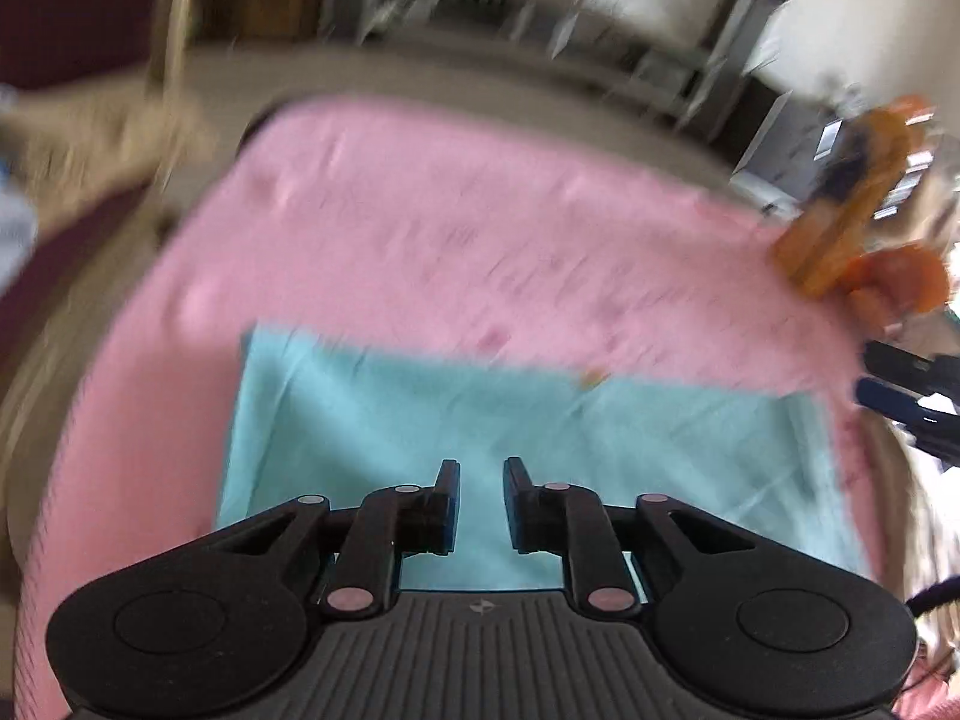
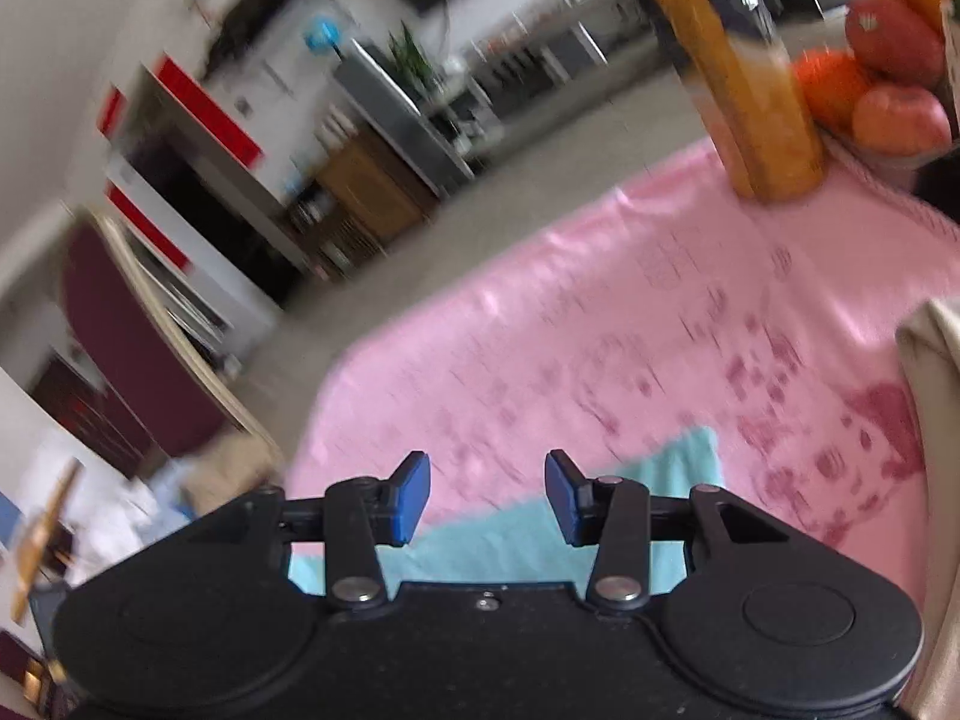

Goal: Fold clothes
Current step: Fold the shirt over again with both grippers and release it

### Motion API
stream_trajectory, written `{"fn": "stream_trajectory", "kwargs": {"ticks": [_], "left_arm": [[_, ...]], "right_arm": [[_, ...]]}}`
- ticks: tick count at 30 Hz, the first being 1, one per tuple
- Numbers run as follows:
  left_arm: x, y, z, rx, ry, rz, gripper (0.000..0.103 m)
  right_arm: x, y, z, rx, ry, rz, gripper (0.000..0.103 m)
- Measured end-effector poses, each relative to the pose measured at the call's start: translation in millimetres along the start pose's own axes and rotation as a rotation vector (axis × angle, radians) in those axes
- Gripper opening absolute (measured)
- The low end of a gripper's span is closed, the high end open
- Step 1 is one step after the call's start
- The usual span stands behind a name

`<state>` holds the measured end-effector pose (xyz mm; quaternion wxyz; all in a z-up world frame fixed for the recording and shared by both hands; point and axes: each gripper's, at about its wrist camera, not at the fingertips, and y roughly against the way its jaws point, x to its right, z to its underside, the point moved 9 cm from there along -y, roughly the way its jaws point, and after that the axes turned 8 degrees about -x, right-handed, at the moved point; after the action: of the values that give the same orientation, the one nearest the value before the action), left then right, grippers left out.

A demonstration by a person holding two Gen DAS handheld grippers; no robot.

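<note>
A light blue cloth [image 1: 420, 420] lies flat as a rectangle on a pink tablecloth [image 1: 420, 228]. My left gripper [image 1: 482, 474] is open and empty, hovering over the cloth's near middle. The right gripper's blue-padded tips show at the right edge of the left wrist view [image 1: 900, 396]. In the right wrist view my right gripper [image 2: 487, 474] is open and empty above one corner of the blue cloth [image 2: 660, 468], with the pink tablecloth [image 2: 600, 324] beyond. Both views are motion-blurred.
An orange juice bottle [image 2: 762, 114] and a bowl of red and orange fruit [image 2: 876, 78] stand at the far corner of the table; they also show in the left wrist view [image 1: 840, 222]. A beige fabric item [image 2: 936, 420] is at the right. Chairs and shelves lie beyond the table.
</note>
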<state>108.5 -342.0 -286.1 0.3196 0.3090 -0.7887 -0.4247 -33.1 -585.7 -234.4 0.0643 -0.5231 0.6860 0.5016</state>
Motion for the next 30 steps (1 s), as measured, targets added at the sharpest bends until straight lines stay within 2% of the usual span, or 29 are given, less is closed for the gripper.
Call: {"fn": "stream_trajectory", "kwargs": {"ticks": [1,2,6,8,10,13,14,16,18,21,23,26,27,28,30], "left_arm": [[-7.3,-1.3,5.7,-0.016,0.016,-0.011,0.011],[-13.9,0.6,11.1,-0.033,0.022,-0.036,0.018],[-35.8,21.5,31.1,-0.094,0.003,-0.17,0.015],[-44.9,30.5,42.0,-0.109,-0.023,-0.232,0.017],[-53.2,39.8,50.5,-0.106,-0.04,-0.285,0.017],[-59.9,51.5,49.3,-0.054,-0.015,-0.304,0.016],[-57.9,54.2,43.1,-0.021,-0.011,-0.292,0.016],[-48.7,59.3,26.4,0.047,-0.019,-0.238,0.016],[-32.2,57.9,10.7,0.095,-0.057,-0.173,0.016],[-12.2,39.5,-3.2,0.083,-0.129,-0.11,0.017],[-6.9,20.9,-10.4,0.054,-0.15,-0.093,0.016],[-14.5,-4.8,-20.1,0.018,-0.151,-0.121,0.015],[-20.4,-10.3,-24.7,0.027,-0.147,-0.154,0.014],[-26.8,-14.1,-29.7,0.048,-0.143,-0.191,0.014],[-38.6,-15.9,-41.6,0.098,-0.113,-0.256,0.012]], "right_arm": [[4.0,-5.8,3.5,-0.025,0.001,0.018,0.042],[8.0,-11.2,6.9,-0.05,0.002,0.037,0.042],[21.4,-21.2,20.7,-0.128,-0.032,0.103,0.042],[28.6,-22.5,29.5,-0.162,-0.055,0.146,0.043],[39.4,-22.7,37.6,-0.198,-0.067,0.239,0.04],[50.4,-5.8,37.5,-0.135,-0.041,0.401,0.036],[50.3,2.8,31.7,-0.08,-0.03,0.428,0.035],[45.0,15.4,18.8,0.015,-0.024,0.39,0.035],[39.7,19.3,9.7,0.057,-0.066,0.276,0.035],[35.0,6.8,4.0,0.005,-0.138,0.102,0.035],[36.1,-11.5,10.2,-0.103,-0.194,0.003,0.036],[47.6,-41.5,24.7,-0.25,-0.266,-0.062,0.035],[52.0,-49.7,28.2,-0.289,-0.288,-0.078,0.028],[60.0,-50.8,25.5,-0.273,-0.299,-0.061,0.014],[76.9,-51.9,19.5,-0.232,-0.321,-0.028,0.0]]}}
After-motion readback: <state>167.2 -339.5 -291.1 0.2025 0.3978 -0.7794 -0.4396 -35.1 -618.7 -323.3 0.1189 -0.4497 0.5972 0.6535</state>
